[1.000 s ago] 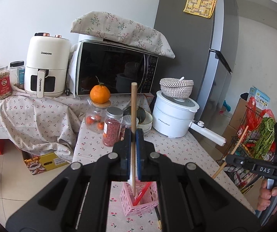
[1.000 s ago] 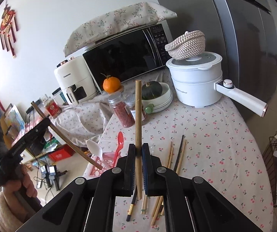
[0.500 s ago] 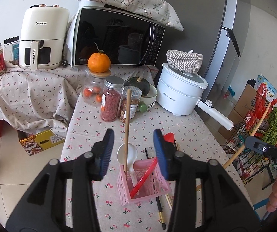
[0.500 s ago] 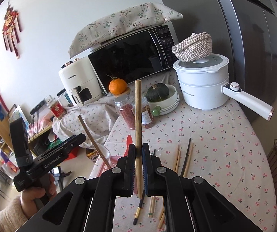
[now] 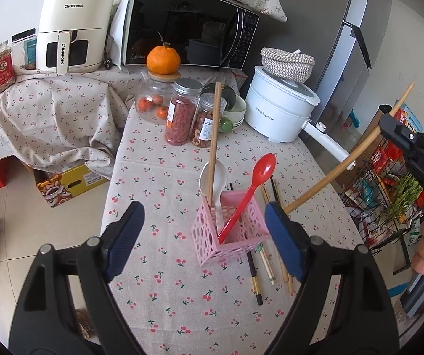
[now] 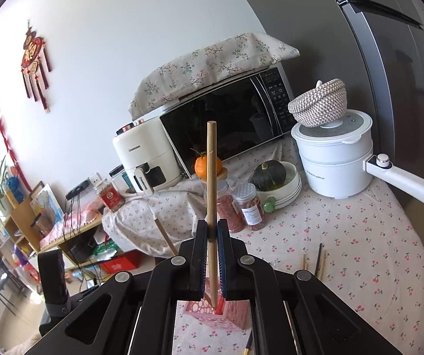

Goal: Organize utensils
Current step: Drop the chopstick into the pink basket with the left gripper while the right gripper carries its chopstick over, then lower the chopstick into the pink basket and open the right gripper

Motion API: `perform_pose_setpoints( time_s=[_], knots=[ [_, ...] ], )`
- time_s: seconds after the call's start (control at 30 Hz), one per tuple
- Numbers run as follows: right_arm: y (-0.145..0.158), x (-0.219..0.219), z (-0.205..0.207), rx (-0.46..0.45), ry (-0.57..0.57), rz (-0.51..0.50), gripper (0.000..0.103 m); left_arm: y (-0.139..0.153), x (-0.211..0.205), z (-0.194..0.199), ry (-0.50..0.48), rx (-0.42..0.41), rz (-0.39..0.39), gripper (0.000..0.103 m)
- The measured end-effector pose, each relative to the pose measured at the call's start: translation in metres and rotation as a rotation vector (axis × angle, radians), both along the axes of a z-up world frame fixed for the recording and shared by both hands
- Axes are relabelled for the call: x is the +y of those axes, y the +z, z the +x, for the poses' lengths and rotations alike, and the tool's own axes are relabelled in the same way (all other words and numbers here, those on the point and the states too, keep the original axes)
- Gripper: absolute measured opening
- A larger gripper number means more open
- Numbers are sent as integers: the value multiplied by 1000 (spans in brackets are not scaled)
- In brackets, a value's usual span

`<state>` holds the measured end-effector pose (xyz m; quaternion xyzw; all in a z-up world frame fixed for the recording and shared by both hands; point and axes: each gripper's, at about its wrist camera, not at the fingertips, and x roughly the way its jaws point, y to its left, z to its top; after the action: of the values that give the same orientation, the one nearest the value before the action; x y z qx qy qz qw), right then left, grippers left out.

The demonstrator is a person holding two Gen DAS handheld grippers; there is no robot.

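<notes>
Left wrist view: the left gripper [image 5: 201, 232] is wide open with nothing in it. In front stands the pink basket [image 5: 229, 236], with a chopstick [image 5: 213, 145] and two spoons inside. The right gripper [image 6: 212, 254] pinches another chopstick [image 6: 211, 195] above the basket.

A: What differs on the left?
B: The left gripper [image 5: 203, 230], clamped on a wooden chopstick [image 5: 213, 142] a second ago, now gapes; that stick stands in the pink basket [image 5: 229, 230].
A: And the right?
B: The right gripper [image 6: 212, 254] now carries its second chopstick [image 6: 211, 207] over the basket.
</notes>
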<state>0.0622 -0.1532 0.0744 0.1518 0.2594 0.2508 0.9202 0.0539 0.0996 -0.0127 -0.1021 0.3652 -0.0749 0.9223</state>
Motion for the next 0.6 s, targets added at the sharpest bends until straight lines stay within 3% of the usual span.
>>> perform_pose_setpoints(
  time_s=[0.53, 0.57, 0.6],
  knots=[
    [-49, 40, 36, 127, 24, -115, 8, -12, 5, 0, -17, 46, 18, 84],
    [-51, 41, 38, 137, 30, -116, 10, -12, 4, 0, -22, 49, 19, 84],
    [-52, 40, 39, 150, 33, -111, 18, -13, 2, 0, -28, 52, 20, 84]
  ],
)
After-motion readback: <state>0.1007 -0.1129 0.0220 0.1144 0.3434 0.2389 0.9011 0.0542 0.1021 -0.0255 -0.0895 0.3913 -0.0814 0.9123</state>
